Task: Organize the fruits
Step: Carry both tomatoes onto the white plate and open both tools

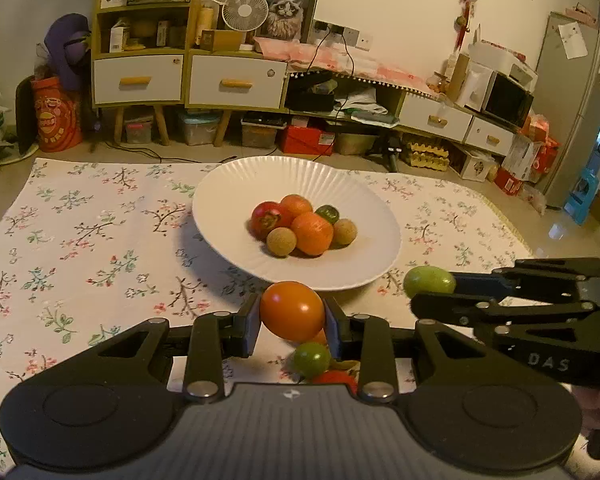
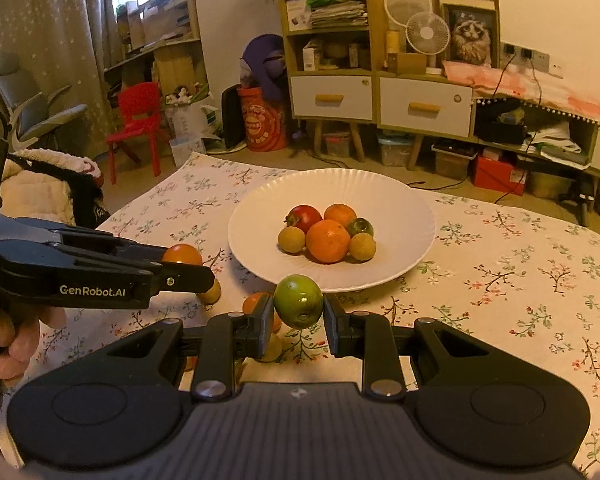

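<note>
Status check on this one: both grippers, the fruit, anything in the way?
Left gripper shut on orange fruit. Right gripper shut on green fruit. Plate ahead holds six fruits. Path clear.

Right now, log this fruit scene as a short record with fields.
left tongs: shut on orange fruit
right tongs: shut on green fruit
white plate: on floral cloth, holding six fruits
plate contents: two orange, one red, one dark green, two tan
loose fruit: a few on the cloth below the tongs
</note>
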`<state>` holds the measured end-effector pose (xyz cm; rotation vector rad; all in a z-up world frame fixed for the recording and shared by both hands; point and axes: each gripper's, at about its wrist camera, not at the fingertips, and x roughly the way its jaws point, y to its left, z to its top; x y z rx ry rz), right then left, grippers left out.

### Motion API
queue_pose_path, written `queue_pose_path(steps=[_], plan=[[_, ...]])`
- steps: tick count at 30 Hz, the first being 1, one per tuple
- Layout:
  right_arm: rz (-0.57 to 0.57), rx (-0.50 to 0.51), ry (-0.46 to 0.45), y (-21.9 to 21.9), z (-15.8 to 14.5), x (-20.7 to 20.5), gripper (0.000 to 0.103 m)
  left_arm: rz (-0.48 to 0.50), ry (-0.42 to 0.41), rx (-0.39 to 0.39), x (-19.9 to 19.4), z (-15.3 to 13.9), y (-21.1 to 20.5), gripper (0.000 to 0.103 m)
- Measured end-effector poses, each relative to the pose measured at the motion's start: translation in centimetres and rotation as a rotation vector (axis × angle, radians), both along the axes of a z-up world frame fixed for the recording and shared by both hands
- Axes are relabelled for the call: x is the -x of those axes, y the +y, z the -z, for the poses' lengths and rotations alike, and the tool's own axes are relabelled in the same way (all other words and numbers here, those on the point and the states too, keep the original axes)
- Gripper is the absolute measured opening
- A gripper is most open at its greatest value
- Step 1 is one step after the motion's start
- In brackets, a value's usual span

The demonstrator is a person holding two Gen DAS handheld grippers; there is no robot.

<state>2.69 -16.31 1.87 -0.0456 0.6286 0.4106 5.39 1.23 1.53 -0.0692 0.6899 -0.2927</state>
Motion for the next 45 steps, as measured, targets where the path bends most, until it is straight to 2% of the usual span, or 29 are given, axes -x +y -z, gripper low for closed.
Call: queue_pose_path(steps=[9,26,36,45], plan=[[0.013,-0.025,0.003,-0.7,-0.8,-2.1,0.024,0.001,0.003,-0.009,-2.1,0.1,-0.9,0.032],[0.068,0.037,0.040,-1.5,0.7,-8.5,0.024,0.035,0.038,-0.034,-5.6,1.3,-3.2,0.033],[0.076,0.098,0.063,-0.7,1.6,-8.8,0.024,0.035,0.038,-0.068,-6.3,1.9,-3.5,0.033],[0.089,0.120,0.067,-0.7,1.3,-9.6,0.024,0.041,0.032,-0.075,-6.4,2.0,-3.6,0.033]])
